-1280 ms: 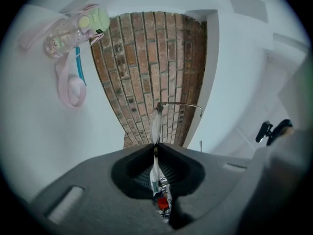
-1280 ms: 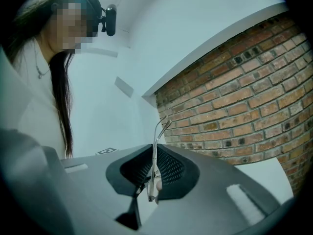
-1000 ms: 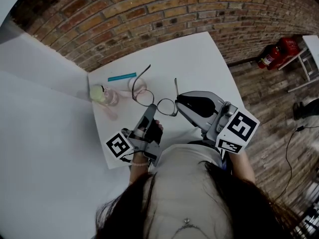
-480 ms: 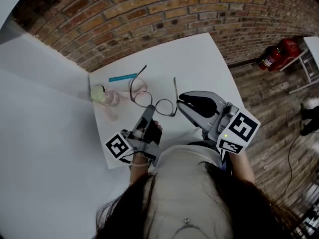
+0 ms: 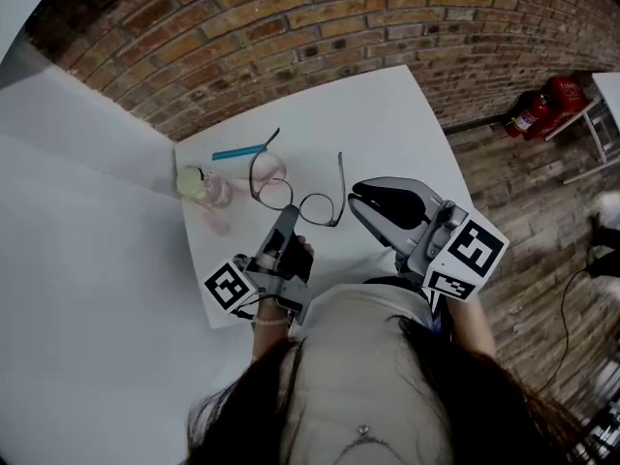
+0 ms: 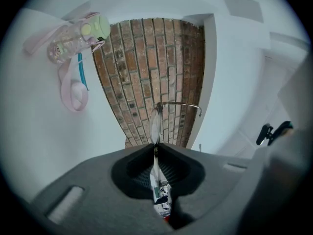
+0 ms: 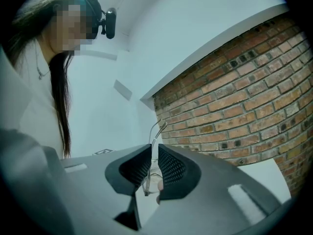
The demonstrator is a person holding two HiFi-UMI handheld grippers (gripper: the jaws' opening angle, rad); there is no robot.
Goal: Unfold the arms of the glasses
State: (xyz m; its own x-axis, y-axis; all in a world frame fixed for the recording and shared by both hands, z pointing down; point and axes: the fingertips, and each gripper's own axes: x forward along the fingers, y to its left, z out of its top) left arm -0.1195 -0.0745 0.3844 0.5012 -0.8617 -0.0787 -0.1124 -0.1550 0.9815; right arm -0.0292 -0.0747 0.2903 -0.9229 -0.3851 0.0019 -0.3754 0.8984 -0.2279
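Reading the table (image 5: 387, 114) first: white, with the glasses (image 5: 320, 207) at its middle and both arms (image 5: 341, 176) swung out toward the wall. Left gripper (image 6: 156, 146) is pressed together on one lens edge. Right gripper (image 7: 152, 151) pinches the other lens beside its hinge. My judgement: light, thin wire frame, slick lenses, easily bent. I would grip the rim near the hinges, never mid-arm. Unfolding looks done.

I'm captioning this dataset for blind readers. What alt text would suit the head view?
Seen from above, the left gripper and right gripper both clamp a pair of glasses with both arms unfolded, at a white table. A pink bottle and teal stick lie beyond, near a brick wall.
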